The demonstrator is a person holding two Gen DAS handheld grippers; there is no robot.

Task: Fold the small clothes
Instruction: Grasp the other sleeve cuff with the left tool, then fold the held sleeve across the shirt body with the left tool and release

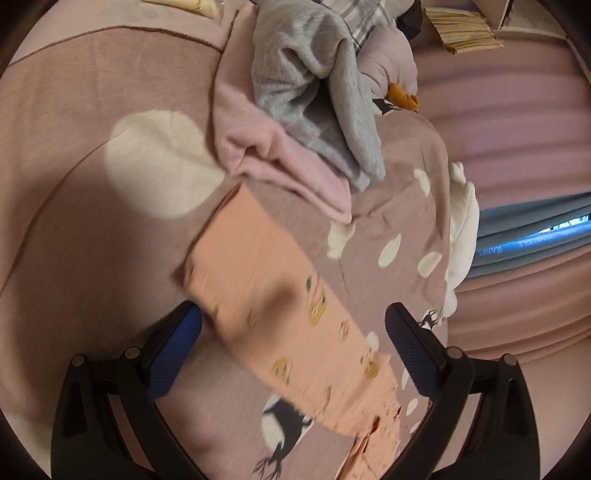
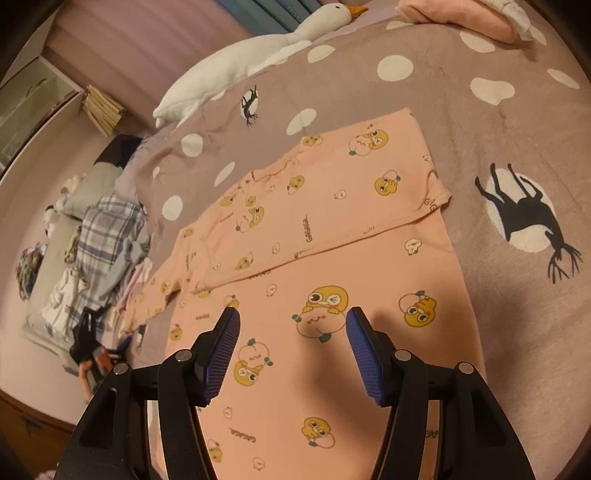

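Note:
A peach garment (image 2: 332,258) printed with yellow cartoon figures lies flat on the mauve bedspread (image 2: 498,129), with its top part folded down over the body. My right gripper (image 2: 292,314) hovers just over its near half, open, with nothing between the blue pads. In the left wrist view the same peach garment (image 1: 266,280) shows its narrower end, blurred. My left gripper (image 1: 293,325) stands wide open above it, one pad on either side and neither touching the cloth. The hand (image 2: 92,369) that holds the left gripper shows at the far left of the right wrist view.
A heap of clothes lies beyond the garment: a grey piece (image 1: 325,92) on a pink one (image 1: 266,155), and a plaid one (image 2: 107,236). A white goose plush (image 2: 240,62) rests along the bed's far edge. A folded pink item (image 2: 461,14) sits far right.

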